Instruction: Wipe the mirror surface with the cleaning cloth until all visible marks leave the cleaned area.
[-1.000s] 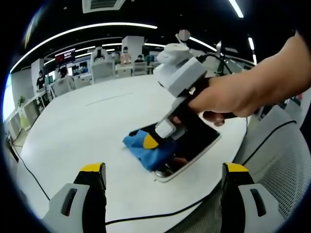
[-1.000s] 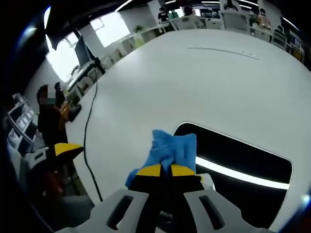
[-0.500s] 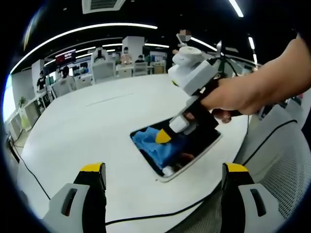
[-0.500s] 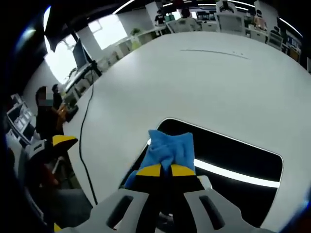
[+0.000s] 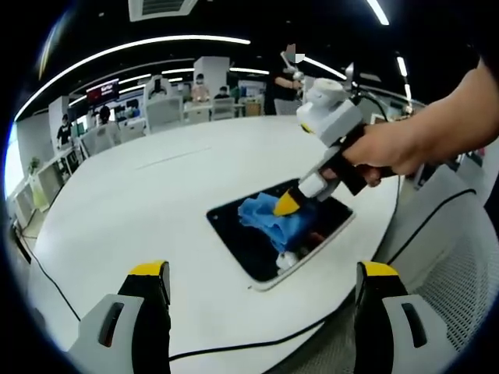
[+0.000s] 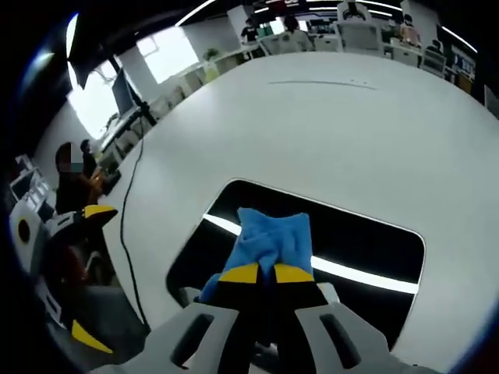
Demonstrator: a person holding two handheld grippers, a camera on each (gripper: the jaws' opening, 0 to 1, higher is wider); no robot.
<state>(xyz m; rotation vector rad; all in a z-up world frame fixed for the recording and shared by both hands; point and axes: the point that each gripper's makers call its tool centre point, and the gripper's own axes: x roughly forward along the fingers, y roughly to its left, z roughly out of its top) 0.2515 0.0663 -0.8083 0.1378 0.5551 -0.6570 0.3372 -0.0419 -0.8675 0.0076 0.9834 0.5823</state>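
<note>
White table (image 5: 140, 210) bears mirror (image 5: 249, 241); right gripper (image 6: 265, 274) presses cloth (image 6: 273, 238) there.

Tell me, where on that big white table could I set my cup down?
Bare table stretches left and beyond the mirror. Crowded: the mirror itself, where the right gripper presses the blue cloth, and the near edge, crossed by a black cable.

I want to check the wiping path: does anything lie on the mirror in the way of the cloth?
Nothing visible does. The right gripper holds the cloth on the mirror, whose dark surface shows only reflected light.
</note>
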